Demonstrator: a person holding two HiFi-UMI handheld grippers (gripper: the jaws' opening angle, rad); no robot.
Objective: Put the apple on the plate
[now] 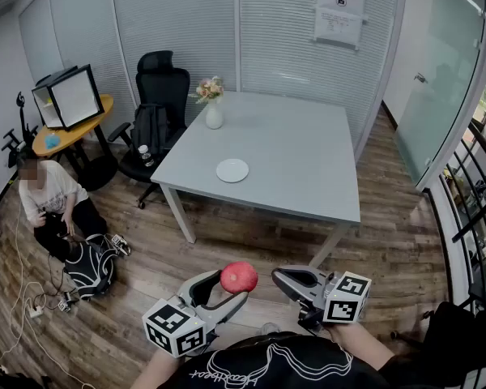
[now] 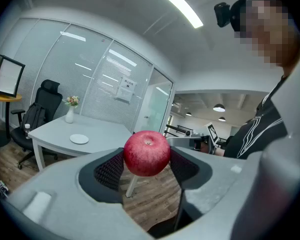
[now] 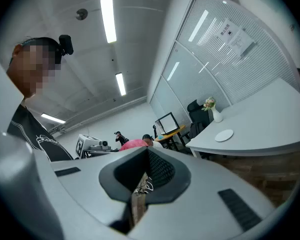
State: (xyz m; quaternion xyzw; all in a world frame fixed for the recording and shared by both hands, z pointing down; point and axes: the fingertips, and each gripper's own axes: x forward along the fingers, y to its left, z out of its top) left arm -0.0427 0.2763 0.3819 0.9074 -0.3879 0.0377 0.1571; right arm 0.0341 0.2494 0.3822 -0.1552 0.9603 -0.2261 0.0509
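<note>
**Nearest.** My left tongs (image 1: 223, 288) are clamped on the apple (image 1: 238, 277). In the left gripper view the two dark pads press its flanks and the stem dimple faces up. The fruit is round, so no long axis governs how it is set down. Just beside it on the right, my right tongs (image 1: 282, 277) carry nothing. Their jaws are drawn together, with only floor showing past the tips.

**Middle.** Bare wooden floor (image 1: 251, 233) lies between the tongs and the near edge of the tabletop (image 1: 308, 160).

**Far.** The plate (image 1: 232, 170) sits empty on the near-left part of the tabletop, well apart from the apple. In the head view it lies almost straight ahead of the apple. In the left gripper view it shows left of the fruit, so I judge these tongs are angled a little to its right. The loaded left hand is the better placed, and the coming move is a long carry forward. A vase of flowers (image 1: 214, 113) stands beyond the plate, clear of it.
</note>
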